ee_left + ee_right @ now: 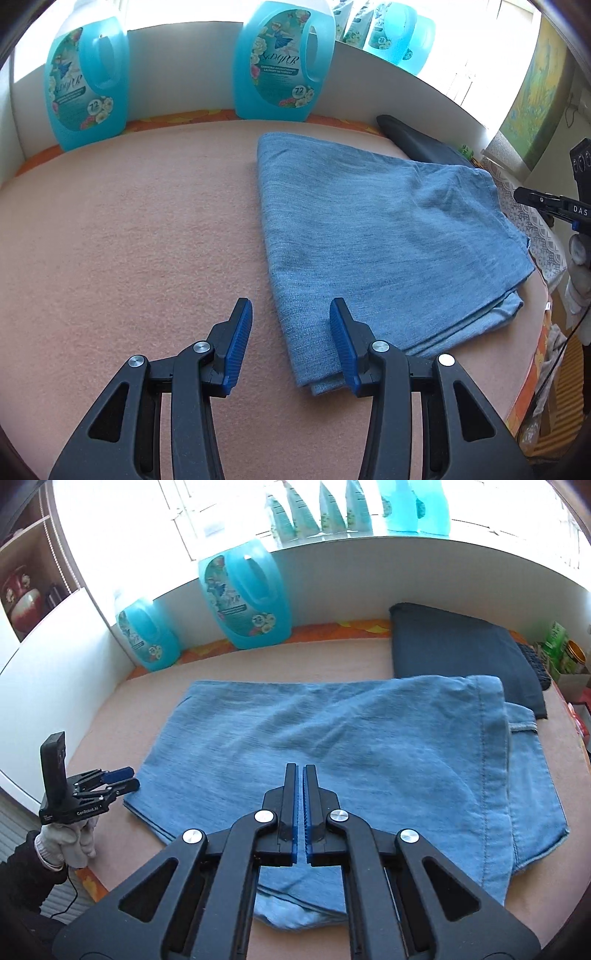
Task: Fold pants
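Note:
Light blue denim pants [384,236] lie folded in a flat stack on the pink blanket [129,240]; they also show in the right wrist view [332,746]. My left gripper [291,314] is open and empty, its jaws on either side of the stack's near left corner, just above it. It also shows in the right wrist view [125,780] at the pants' left corner. My right gripper [300,771] is shut and empty, hovering over the middle of the pants. Its black tip shows at the right edge of the left wrist view [524,195].
Dark navy folded pants [465,650] lie behind the blue ones. Two turquoise detergent jugs [284,59] [86,85] stand at the back against a low white wall. More bottles [321,509] stand on the windowsill. Boxes and a tin [569,657] sit at the right.

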Demonstrator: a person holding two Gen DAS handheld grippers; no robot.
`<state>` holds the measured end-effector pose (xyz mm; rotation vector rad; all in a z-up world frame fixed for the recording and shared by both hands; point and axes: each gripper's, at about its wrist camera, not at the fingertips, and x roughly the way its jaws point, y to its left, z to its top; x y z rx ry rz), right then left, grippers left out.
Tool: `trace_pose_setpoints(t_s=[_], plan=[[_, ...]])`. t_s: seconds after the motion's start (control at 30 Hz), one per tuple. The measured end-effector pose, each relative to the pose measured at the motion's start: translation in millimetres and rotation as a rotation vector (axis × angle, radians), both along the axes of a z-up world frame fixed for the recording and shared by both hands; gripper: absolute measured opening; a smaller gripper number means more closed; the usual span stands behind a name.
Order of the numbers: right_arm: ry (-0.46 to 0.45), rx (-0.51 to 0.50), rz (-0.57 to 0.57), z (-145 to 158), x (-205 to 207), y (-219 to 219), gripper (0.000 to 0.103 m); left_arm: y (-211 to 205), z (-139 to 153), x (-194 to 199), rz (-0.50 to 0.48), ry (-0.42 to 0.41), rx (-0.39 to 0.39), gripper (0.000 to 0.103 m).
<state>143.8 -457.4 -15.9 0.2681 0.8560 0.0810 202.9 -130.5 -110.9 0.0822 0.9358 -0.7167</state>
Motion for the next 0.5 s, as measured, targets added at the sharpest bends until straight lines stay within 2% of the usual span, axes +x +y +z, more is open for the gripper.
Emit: trace_pose_setpoints(t_s=[0.1, 0.17, 0.23, 0.33, 0.5], plan=[[0.019, 0.014, 0.098, -1.3, 44.9, 31.1, 0.008, 1.5, -5.0, 2.8, 0.016, 0.021, -0.011, 0.042], [0.021, 0.025, 0.149, -2.4, 71.6, 49.7, 0.029, 1.6, -7.5, 3.3, 0.018, 0.038, -0.024, 0.042], [0.014, 0.016, 0.189, -2.4, 93.7, 69.9, 0.038, 2.0, -8.1, 2.2, 0.019, 0.04, -0.034, 0.042], [0.028, -0.003, 0.236, -6.3, 124.0, 95.2, 0.038, 4.6, -8.2, 2.4, 0.022, 0.051, -0.055, 0.042], [0.086, 0.021, 0.272, -23.1, 169.4, 119.2, 0.038, 7.1, -8.6, 0.7, 0.013, 0.067, -0.077, 0.042]])
